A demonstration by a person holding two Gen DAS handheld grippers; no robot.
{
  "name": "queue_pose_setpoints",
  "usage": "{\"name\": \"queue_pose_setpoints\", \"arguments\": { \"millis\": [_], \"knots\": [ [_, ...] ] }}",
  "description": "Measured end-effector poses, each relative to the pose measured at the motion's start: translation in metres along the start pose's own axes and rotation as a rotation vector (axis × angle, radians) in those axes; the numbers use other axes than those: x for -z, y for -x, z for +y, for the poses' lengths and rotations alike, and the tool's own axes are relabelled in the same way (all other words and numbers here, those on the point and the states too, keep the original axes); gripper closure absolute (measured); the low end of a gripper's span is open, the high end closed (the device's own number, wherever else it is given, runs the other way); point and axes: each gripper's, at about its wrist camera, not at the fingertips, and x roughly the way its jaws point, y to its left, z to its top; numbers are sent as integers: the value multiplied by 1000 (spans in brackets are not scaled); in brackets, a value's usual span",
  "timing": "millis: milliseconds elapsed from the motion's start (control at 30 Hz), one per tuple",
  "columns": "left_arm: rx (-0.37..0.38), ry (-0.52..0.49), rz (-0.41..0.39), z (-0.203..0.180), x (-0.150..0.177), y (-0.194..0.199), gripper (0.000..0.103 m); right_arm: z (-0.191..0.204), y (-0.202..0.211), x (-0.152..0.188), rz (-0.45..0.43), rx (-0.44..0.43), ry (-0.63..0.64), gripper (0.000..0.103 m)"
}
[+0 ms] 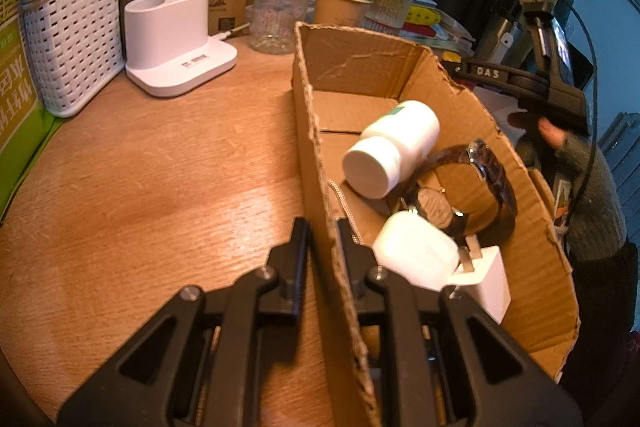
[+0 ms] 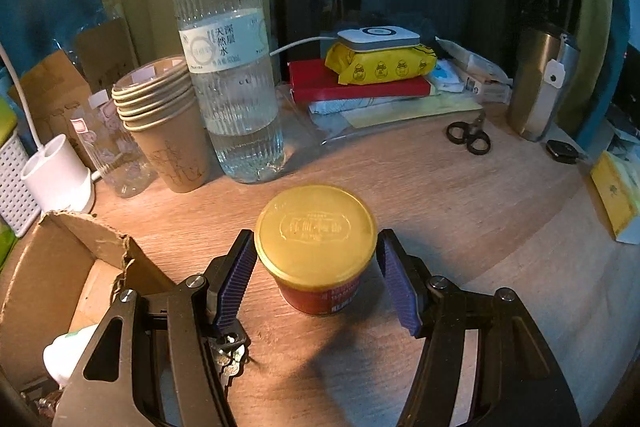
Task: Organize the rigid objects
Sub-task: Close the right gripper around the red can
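A torn cardboard box [image 1: 360, 67] stands on the wooden table. My left gripper [image 1: 322, 231] is shut on its near left wall, one finger outside and one inside. In the box lie a white pill bottle [image 1: 396, 143], a brown-strapped watch [image 1: 480, 171], a white rounded case [image 1: 416, 251] and a white plug adapter [image 1: 484, 279]. In the right wrist view, a red can with a gold lid [image 2: 316, 231] stands upright between the blue pads of my right gripper [image 2: 316, 259], which is open with small gaps on both sides. A corner of the box [image 2: 48, 267] shows at the lower left.
Behind the can stand a water bottle [image 2: 228, 67] and stacked paper cups [image 2: 168, 123]. Scissors [image 2: 470, 137], a steel flask [image 2: 540, 83] and a pile of books [image 2: 360, 87] lie farther back. Keys [image 2: 232, 351] sit under the right gripper's left finger. A white basket [image 1: 72, 39] and lamp base [image 1: 176, 43] stand left of the box.
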Motion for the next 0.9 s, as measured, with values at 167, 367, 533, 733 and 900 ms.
{"name": "queue_pose_setpoints", "arguments": {
  "millis": [167, 367, 533, 733, 900],
  "knots": [
    [0, 0, 0, 0, 0, 0, 88, 1, -5, 2, 1, 5, 3, 42],
    [0, 0, 0, 0, 0, 0, 88, 5, -1, 4, -9, 0, 11, 46],
    [0, 0, 0, 0, 0, 0, 88, 4, 10, 5, -30, -12, -3, 46],
    [0, 0, 0, 0, 0, 0, 88, 8, 30, 7, -63, -38, -8, 46],
    [0, -1, 0, 0, 0, 0, 88, 18, 46, 7, -87, -63, 9, 46]
  ]
}}
